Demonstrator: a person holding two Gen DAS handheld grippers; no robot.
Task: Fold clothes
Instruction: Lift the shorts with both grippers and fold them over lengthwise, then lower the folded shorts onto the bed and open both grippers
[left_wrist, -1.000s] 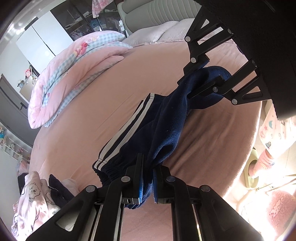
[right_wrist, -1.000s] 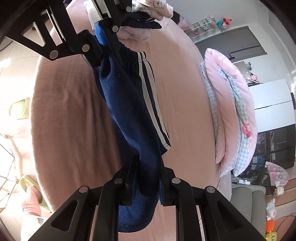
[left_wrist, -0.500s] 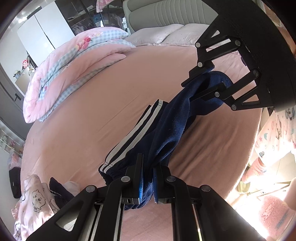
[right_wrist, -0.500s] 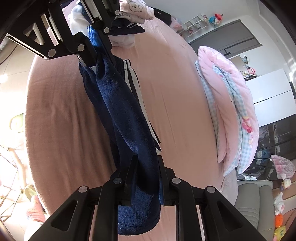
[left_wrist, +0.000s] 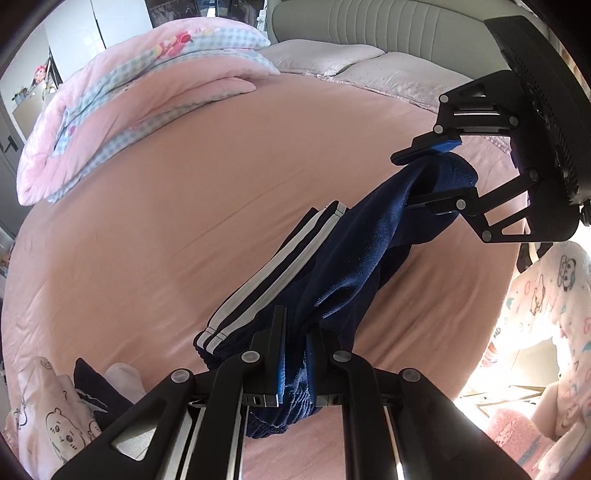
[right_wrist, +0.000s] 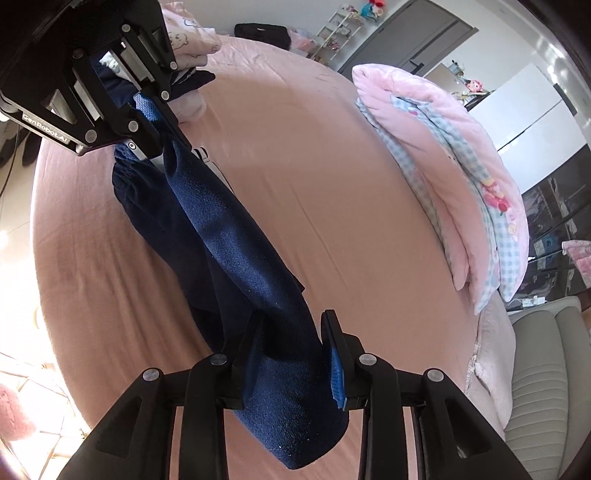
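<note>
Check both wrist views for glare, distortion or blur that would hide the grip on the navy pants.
Left wrist view: sunlight blows out the floor at lower right; fisheye bulges the pink bed; left gripper on the navy pants is sharp. Right wrist view: glare only at the lower-left edge; the right gripper and its blue pad are crisp, the cloth below in shade.

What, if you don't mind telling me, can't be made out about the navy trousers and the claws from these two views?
- Navy trousers: full length and folds; bunched between both claws in either view.
- Left claw: its pads' contact, buried in cloth in the left wrist view.
- Right claw: whether it grips or has loosened; the right wrist view shows a gap beside the cloth.
- Clothes pile: cut off by the frame's edge.
</note>
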